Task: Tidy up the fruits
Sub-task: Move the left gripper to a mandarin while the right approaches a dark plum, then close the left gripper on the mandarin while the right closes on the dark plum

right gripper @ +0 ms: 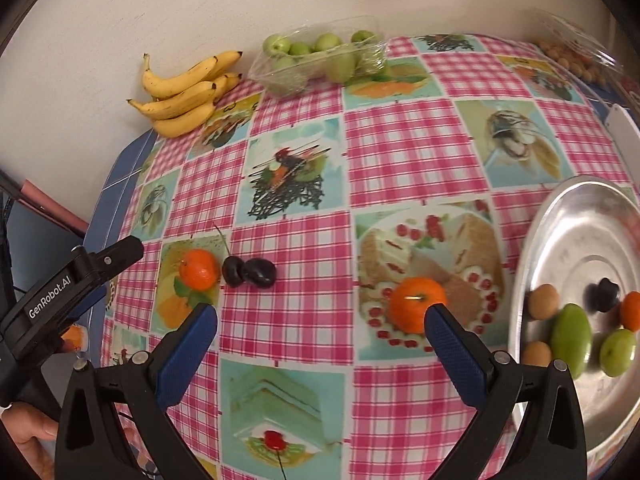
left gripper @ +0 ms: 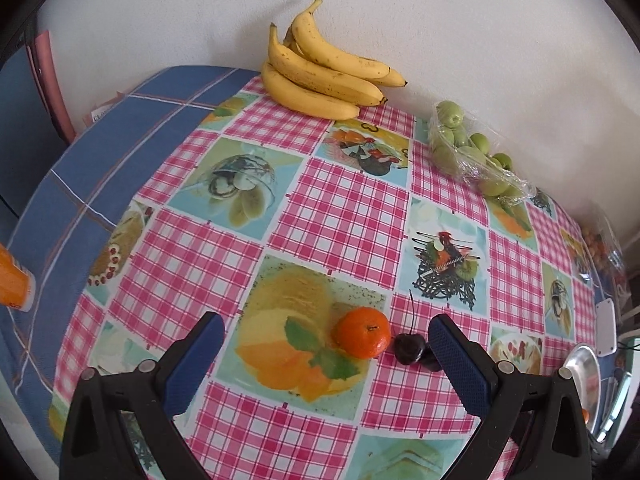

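My left gripper (left gripper: 326,334) is open and empty, low over the table; a mandarin (left gripper: 363,332) and two dark cherries (left gripper: 409,347) lie between its fingers, the cherries close to the right finger. My right gripper (right gripper: 320,326) is open and empty; a second mandarin (right gripper: 416,303) lies just inside its right finger. The first mandarin (right gripper: 199,269) and the cherries (right gripper: 249,272) lie further left in the right wrist view. A metal plate (right gripper: 576,236) at the right holds several small fruits. The left gripper's body (right gripper: 60,300) shows at the left edge.
A banana bunch (left gripper: 320,72) lies against the back wall. A clear tray of green fruits (left gripper: 472,152) stands to its right, also in the right wrist view (right gripper: 320,56). Another clear box of brown fruits (right gripper: 572,56) is at the far right. An orange cup (left gripper: 14,284) stands at the left.
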### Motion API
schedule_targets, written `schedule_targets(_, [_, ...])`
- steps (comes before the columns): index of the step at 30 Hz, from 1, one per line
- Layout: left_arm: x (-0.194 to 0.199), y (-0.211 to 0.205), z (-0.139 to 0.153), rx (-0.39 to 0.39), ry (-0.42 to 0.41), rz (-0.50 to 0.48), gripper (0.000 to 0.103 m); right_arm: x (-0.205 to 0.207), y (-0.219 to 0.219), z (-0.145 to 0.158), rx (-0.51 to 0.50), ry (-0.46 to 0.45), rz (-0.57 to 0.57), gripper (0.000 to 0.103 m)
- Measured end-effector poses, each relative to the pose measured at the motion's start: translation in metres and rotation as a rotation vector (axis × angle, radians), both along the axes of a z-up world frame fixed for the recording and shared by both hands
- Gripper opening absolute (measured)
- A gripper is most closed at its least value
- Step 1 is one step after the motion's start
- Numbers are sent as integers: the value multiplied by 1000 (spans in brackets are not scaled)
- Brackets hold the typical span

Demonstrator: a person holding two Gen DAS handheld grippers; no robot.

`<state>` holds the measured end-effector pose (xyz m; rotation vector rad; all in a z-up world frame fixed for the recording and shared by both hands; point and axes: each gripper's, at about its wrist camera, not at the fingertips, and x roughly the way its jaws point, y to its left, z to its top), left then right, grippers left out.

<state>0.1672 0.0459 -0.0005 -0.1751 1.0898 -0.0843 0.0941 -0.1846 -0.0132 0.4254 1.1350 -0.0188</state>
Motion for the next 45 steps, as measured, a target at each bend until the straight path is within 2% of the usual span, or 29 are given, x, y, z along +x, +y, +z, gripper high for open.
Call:
schedule_targets(10, [8,-10,-16,-56,42,-23,103,18,21,-24,-15,20,14,101])
schedule_targets(12, [9,-12,-19,-69,55,-17,102,21,24,-27,-5,13,19,89])
schedule_targets(13, [9,-12,-21,-72,61,-14,101,23,25,-28,-3,12,22,76])
schedule_targets(14, [10,-13,-22,-72,64,-11,99,24,26,-29,-4,13,25,67])
schedule_targets(18, [14,-17,-29,-91,90,-20,85,31,29,-34,28,17,24,63])
schedule_targets(21, [18,-20,-34,-115,102,-23,83,36,31,-36,42,16,31,54])
schedule_targets(23, [20,-22,-35,-120,105,-27,75,39,32,-37,60,14,32,50])
schedule_targets(26, [23,-25,-38,-119,109,-31,72,44,34,-41,84,14,46,48])
schedule_targets(31, [25,-28,-45,-137,129,-36,59,48,37,-47,94,30,49,47])
schedule_targets(34, [26,-29,-47,-129,132,-31,51,50,38,-49,104,30,52,43])
schedule_targets(37, [27,-26,-47,-129,133,-24,46,52,38,-49,108,27,46,42])
schedule_targets(45, [26,-23,-50,-129,149,-15,44,54,37,-49,132,18,43,35])
